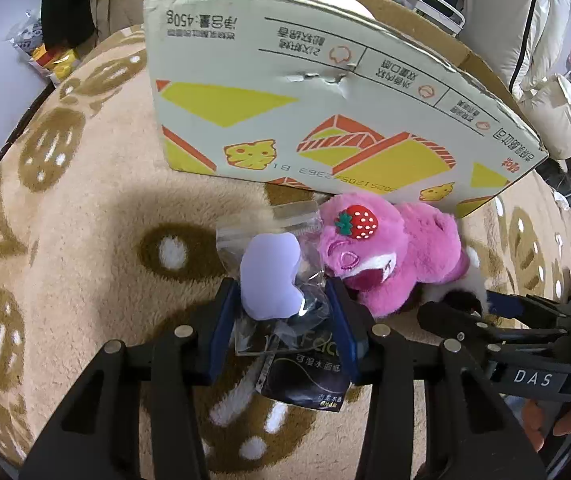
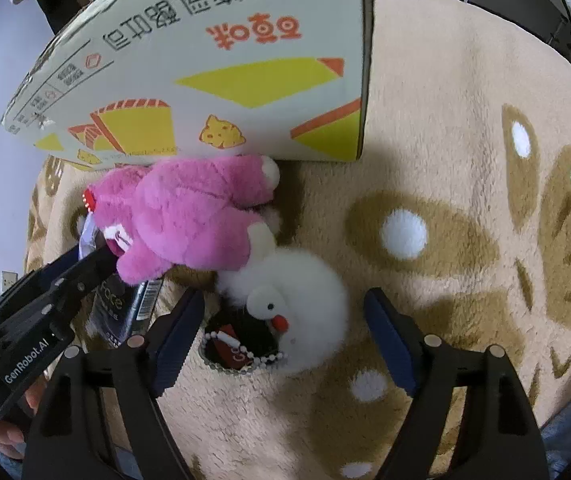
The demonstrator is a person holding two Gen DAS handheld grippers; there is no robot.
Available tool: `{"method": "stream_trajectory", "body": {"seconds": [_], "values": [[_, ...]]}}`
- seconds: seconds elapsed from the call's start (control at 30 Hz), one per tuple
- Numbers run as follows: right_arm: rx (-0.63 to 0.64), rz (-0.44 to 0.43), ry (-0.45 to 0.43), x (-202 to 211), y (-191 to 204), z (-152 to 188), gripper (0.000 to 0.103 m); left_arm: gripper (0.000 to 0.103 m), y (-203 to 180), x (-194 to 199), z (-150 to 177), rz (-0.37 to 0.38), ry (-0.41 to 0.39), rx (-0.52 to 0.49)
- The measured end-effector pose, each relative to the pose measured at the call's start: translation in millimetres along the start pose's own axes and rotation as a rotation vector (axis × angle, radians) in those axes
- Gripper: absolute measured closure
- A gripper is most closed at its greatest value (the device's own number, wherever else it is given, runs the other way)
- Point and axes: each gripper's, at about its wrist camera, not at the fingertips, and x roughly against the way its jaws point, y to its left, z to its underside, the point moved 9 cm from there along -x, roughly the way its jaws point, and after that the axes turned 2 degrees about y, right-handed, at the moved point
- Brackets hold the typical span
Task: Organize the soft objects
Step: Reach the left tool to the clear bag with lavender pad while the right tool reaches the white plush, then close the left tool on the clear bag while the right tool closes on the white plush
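1. Beige fleece blanket with brown blotches and white dots spreads under everything I am working on.
2. Nearest in my left wrist view, my left gripper has its blue-padded fingers closed against a clear plastic bag that holds a lilac plush piece; the bag fills the gap between them.
3. Under that bag lies a dark tissue packet, flat on the blanket, its lower end sticking out toward me.
4. My right gripper stands wide apart, one finger on each side of a white fluffy plush toy; neither pad touches it as far as I can tell.
5. A dark patch with a bead chain sits on the toy's near side.
6. Just beyond, a pink plush bear with a strawberry on its head lies on its side, touching the white toy and the bag.
7. Behind the bear, against its back, stands a cardboard box printed in yellow and orange, open at the top, with something pale pink showing inside.
8. Farthest off, blurred household clutter lines the room's edge.
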Motion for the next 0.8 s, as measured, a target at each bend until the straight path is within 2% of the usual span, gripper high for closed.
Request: {"method": "stream_trajectory", "body": {"seconds": [0.3, 0.37, 0.53, 0.8], "values": [[0.022, 0.049, 0.001, -4.6, 2.8, 12.9, 0.039, 0.059, -7.7, 14.3, 9.3, -0.051, -0.023, -0.029], [0.018, 0.044, -0.003, -4.4, -2.5, 13.8, 0.042, 0.059, -11.3, 16.6, 10.3, -0.060, -0.027, -0.033], [0.030, 0.027, -0.016, -2.3, -3.4, 18.2, 0.058, 0.060, -13.5, 26.1, 13.5, -0.078, -0.046, -0.050], [0.077, 0.046, -0.041, 9.5, -3.8, 27.5, 0.062, 0.060, -20.1, 40.3, 19.0, -0.098, -0.067, -0.068]]}}
